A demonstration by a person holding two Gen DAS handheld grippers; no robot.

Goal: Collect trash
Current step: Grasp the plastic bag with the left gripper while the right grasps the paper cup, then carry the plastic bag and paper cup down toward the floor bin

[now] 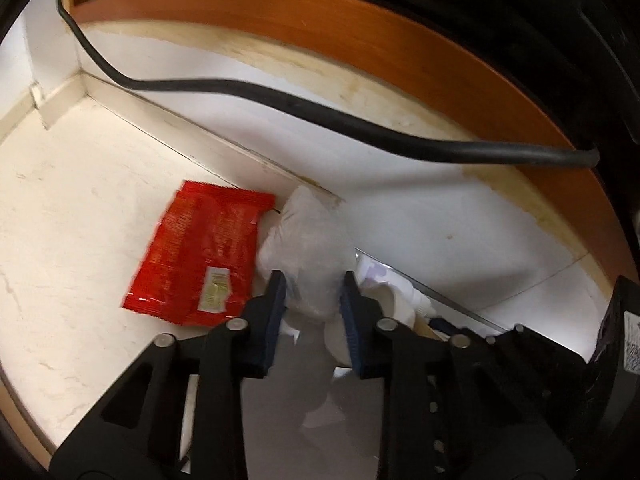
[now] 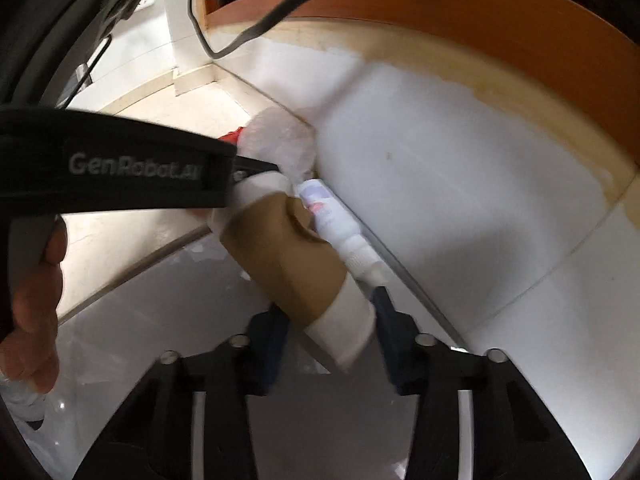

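The left gripper [image 1: 313,294] pinches the crumpled plastic bag [image 1: 308,236] at centre frame; the right gripper [image 2: 330,320] clamps the paper cup [image 2: 288,248]; both should lift straight, slowly.

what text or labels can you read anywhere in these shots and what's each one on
"GenRobot.AI": on the side of the left gripper, as seen from the right wrist view.
Red wrapper: fine print and a yellow panel, too blurred to read.
White tube along the wall: purple and red print, too blurred to read.
Sticker on black gear at the left wrist view's right edge: too small to read.
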